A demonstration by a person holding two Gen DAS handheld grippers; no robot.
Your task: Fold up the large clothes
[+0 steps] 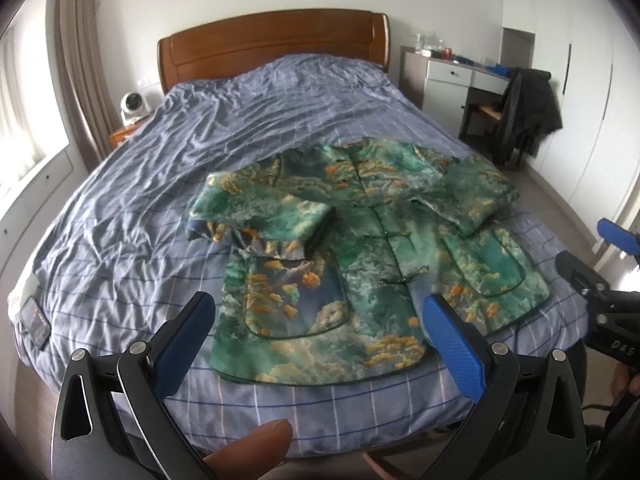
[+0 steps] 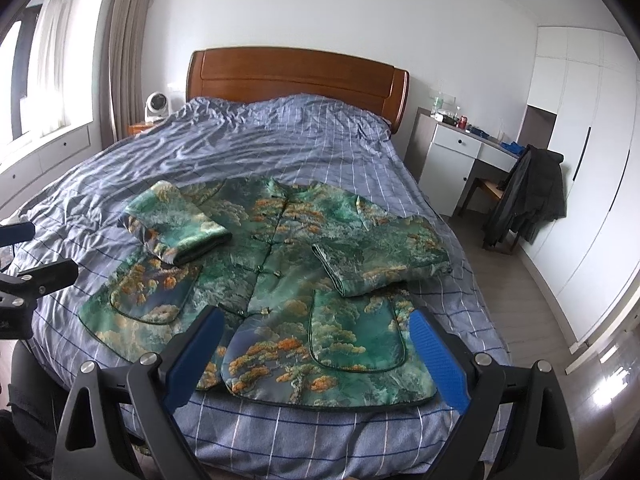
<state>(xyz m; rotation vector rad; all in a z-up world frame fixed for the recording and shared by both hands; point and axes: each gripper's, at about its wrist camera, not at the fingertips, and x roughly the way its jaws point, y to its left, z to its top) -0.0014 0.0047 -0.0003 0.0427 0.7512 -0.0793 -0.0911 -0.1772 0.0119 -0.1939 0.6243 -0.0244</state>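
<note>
Lying flat: green jacket (image 1: 372, 264) with orange and teal cloud print, front side up, buttoned down the middle, on the near half of the bed (image 1: 132, 208)
Sleeves: both are folded inward across the chest; the left-hand sleeve (image 2: 176, 228) ends in a cuff lying on the body panel, the right-hand sleeve (image 2: 384, 256) crosses above a pocket
Hem: nearest the cameras, close to the foot edge of the mattress
Bedding: blue-grey checked cover, creased, reaching up to a brown wooden headboard (image 2: 298, 74)
Left gripper (image 1: 320, 324): blue-padded fingers spread wide apart, holding nothing, hovering above the jacket's lower left panel; a fingertip of the person's hand (image 1: 250, 454) shows at the bottom edge
Right gripper (image 2: 316, 336): fingers likewise spread wide, empty, poised over the lower right pocket and hem
Each in the other's view: the right gripper shows at the far right of the left wrist view, the left gripper at the far left of the right wrist view
Beside the bed: white desk (image 2: 460, 152) with small items, a chair draped with a dark coat (image 2: 528, 196), and a small white fan (image 2: 157, 105) near the headboard
</note>
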